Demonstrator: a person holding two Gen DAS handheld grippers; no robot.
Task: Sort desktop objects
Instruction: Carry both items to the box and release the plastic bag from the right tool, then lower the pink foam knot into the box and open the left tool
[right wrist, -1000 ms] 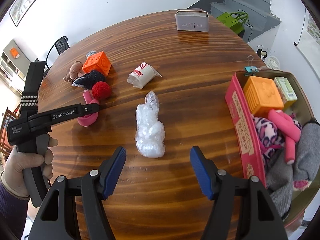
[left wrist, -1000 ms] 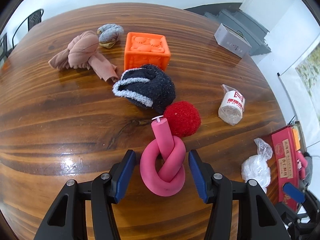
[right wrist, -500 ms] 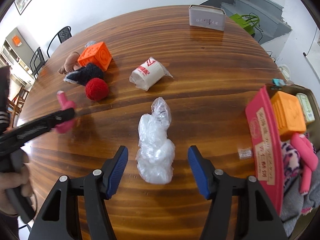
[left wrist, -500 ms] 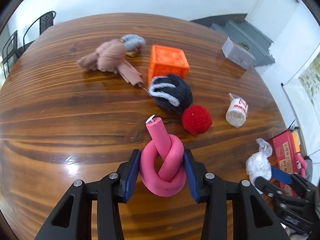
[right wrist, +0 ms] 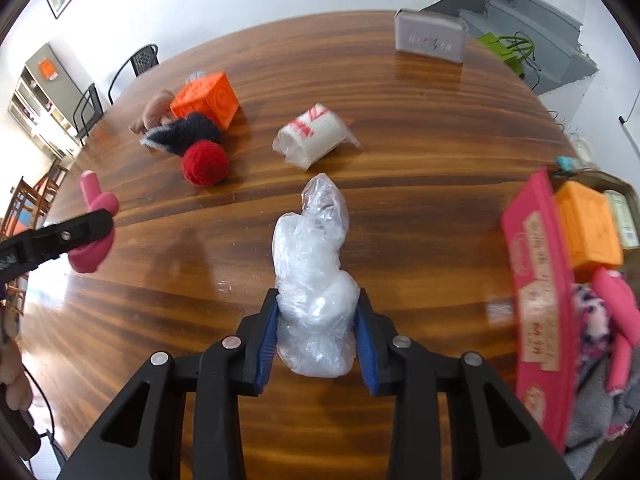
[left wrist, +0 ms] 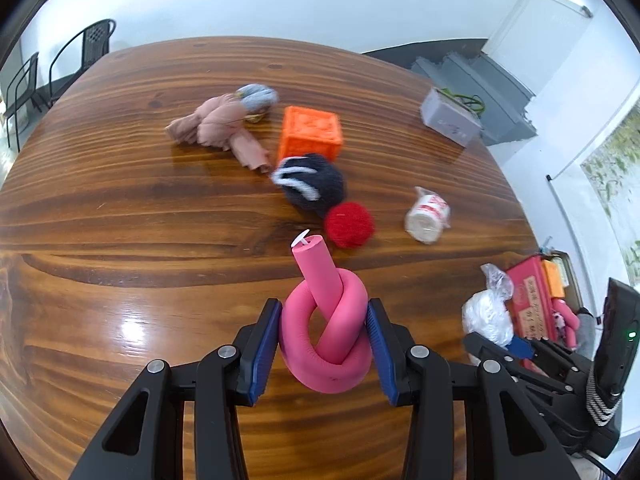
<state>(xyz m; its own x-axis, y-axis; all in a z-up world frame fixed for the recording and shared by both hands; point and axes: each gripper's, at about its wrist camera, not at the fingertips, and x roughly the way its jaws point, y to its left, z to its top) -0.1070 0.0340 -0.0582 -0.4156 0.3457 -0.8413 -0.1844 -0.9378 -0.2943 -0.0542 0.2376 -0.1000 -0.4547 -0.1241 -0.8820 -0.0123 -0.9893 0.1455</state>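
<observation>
Both my grippers hold something, left gripper (left wrist: pixel 324 346) clamped on the pink knotted tube (left wrist: pixel 325 336), right gripper (right wrist: pixel 317 338) squeezing the plastic bag (right wrist: pixel 316 300), red ball (left wrist: pixel 349 225) ahead of the tube.

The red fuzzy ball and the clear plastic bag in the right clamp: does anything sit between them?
Nothing. In the right wrist view only bare wooden table lies between the red ball and the plastic bag.

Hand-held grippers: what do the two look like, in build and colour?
Both match. The left hand-held gripper and right hand-held gripper have black plastic frames with triangular cut-outs, silver pivot screws and ribbed blue finger pads. The right one's body shows a small green light.
</observation>
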